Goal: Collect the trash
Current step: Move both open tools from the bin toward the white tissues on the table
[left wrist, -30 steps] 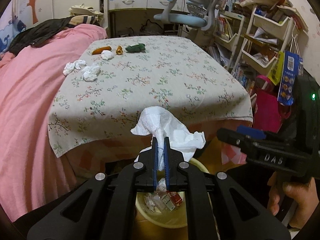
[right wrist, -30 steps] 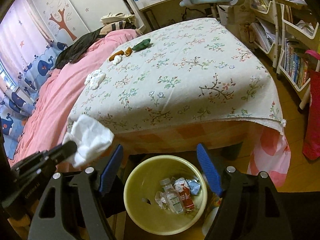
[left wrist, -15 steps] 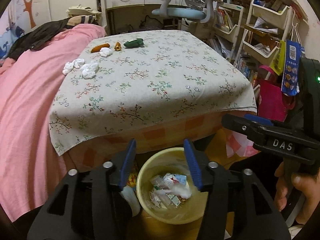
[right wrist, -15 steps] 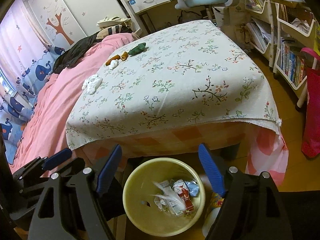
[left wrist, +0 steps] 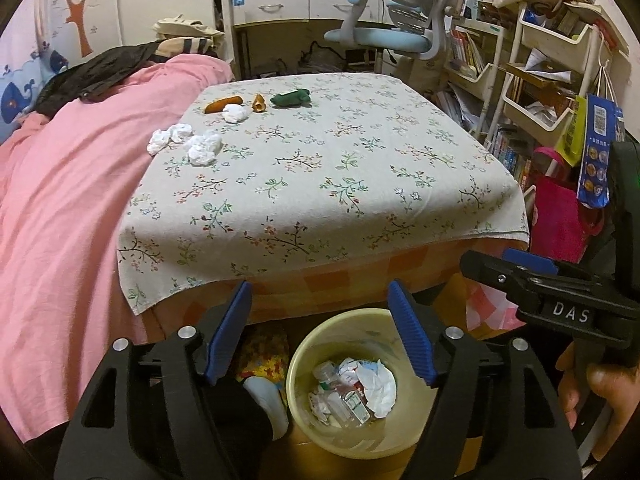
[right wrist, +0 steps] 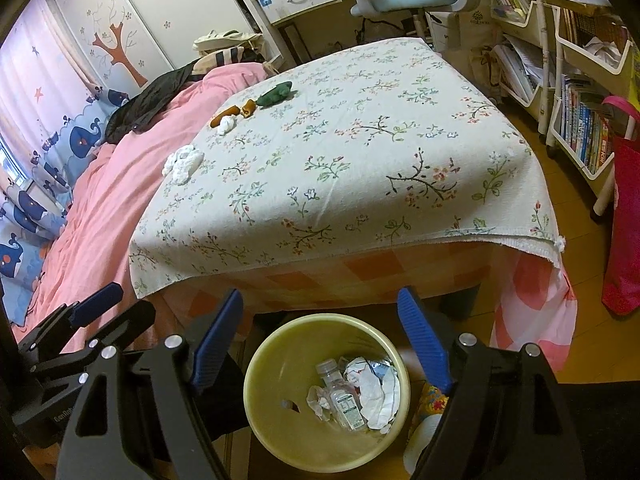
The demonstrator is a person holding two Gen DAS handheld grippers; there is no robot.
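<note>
My left gripper (left wrist: 318, 316) hangs over the yellow bin (left wrist: 298, 354) on the floor, its jaws opening with nothing between them. A crumpled white tissue (left wrist: 378, 390) lies in the bin on top of a small bottle and wrappers. My right gripper (right wrist: 320, 318) stands open and empty over the same bin (right wrist: 260, 364), just to the right of the left one. More tissue wads (left wrist: 200, 148) lie on the floral tablecloth (left wrist: 320, 168) at its far left, beside an orange scrap (left wrist: 223, 105) and a green scrap (left wrist: 290, 98).
A pink blanket (left wrist: 60, 208) borders the table on the left. Shelves with books (left wrist: 552, 92) and a red bag (left wrist: 560, 220) stand at the right, an office chair (left wrist: 400, 28) behind. A white bottle (left wrist: 266, 402) lies on the floor left of the bin.
The left gripper opened and let go of the white tissue, which dropped into the bin. The right gripper stayed open in the same place.
</note>
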